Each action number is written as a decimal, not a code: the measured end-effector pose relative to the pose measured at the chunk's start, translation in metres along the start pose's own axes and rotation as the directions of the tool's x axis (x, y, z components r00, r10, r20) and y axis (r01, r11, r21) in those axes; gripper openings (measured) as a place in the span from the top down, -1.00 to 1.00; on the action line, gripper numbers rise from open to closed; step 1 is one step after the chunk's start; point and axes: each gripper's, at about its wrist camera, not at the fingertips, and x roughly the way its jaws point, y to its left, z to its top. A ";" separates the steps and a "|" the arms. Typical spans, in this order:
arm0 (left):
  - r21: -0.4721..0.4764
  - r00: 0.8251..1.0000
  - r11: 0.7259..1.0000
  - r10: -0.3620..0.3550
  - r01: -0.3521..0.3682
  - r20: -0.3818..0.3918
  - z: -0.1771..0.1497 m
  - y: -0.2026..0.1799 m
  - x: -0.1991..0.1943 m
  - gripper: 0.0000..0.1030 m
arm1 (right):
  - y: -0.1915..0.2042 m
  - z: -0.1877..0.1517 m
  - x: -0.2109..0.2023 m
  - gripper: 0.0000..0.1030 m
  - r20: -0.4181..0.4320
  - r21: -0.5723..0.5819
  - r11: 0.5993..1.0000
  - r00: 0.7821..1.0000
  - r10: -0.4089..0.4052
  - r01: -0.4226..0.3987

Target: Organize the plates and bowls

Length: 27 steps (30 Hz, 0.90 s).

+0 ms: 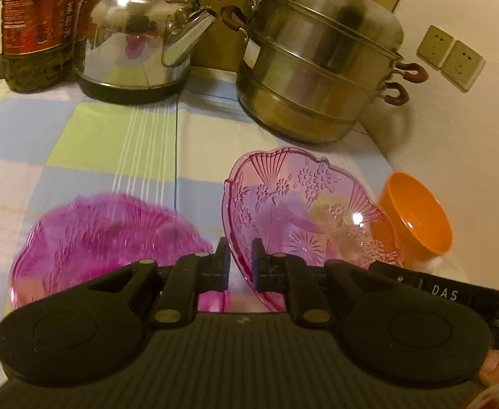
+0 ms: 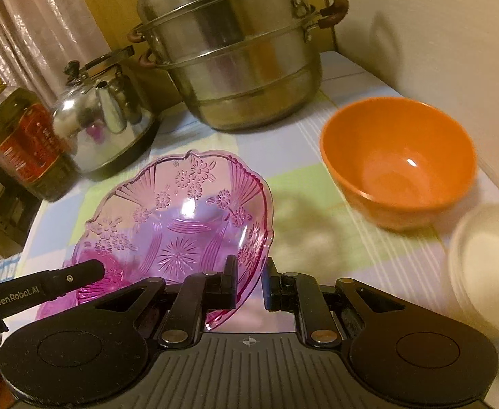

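Two pink glass plates are in play on a checked tablecloth (image 1: 79,129). In the left wrist view, the left gripper (image 1: 240,266) has its jaws clamped on the near rim of a pink patterned plate (image 1: 293,204), which stands tilted up on edge, its embossed flowers and fans facing the camera. To the left of it, a second pink plate (image 1: 106,238) lies lower and is blurred, so its exact pose cannot be told. An orange bowl (image 1: 416,218) sits just right of the tilted plate, partly behind its rim. In the right wrist view, the right gripper (image 2: 251,283) also has the same plate's (image 2: 181,218) near rim between its fingers, jaws closed on it from the right side, while the left gripper's finger reaches in at the near left. The orange bowl (image 2: 399,163) stands upright to the right, apart from the plate, with a white bowl (image 2: 488,255) near it at the right edge. At the far side stand a steel steamer pot (image 2: 236,54), a kettle (image 2: 103,119) and an oil bottle (image 2: 24,139).
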 end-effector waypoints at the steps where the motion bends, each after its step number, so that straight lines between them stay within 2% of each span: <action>1: 0.002 1.000 1.000 -0.001 0.001 0.000 -0.004 -0.002 -0.006 0.79 | 0.000 -0.005 -0.006 0.72 -0.004 0.003 1.000 1.000 0.001 -0.001; 8: 0.008 1.000 1.000 0.006 -0.006 0.010 -0.037 -0.014 -0.051 0.79 | 0.001 -0.038 -0.050 0.72 -0.012 0.034 0.999 1.000 0.012 -0.012; 16: -0.024 0.999 0.999 0.023 -0.022 0.028 -0.072 -0.017 -0.101 0.79 | 0.013 -0.073 -0.098 0.72 -0.006 -0.004 1.000 1.000 0.012 -0.012; 27: -0.066 0.998 0.997 0.051 -0.048 0.043 -0.101 -0.011 -0.150 0.79 | 0.030 -0.101 -0.131 0.72 -0.011 -0.051 0.998 0.999 0.039 -0.039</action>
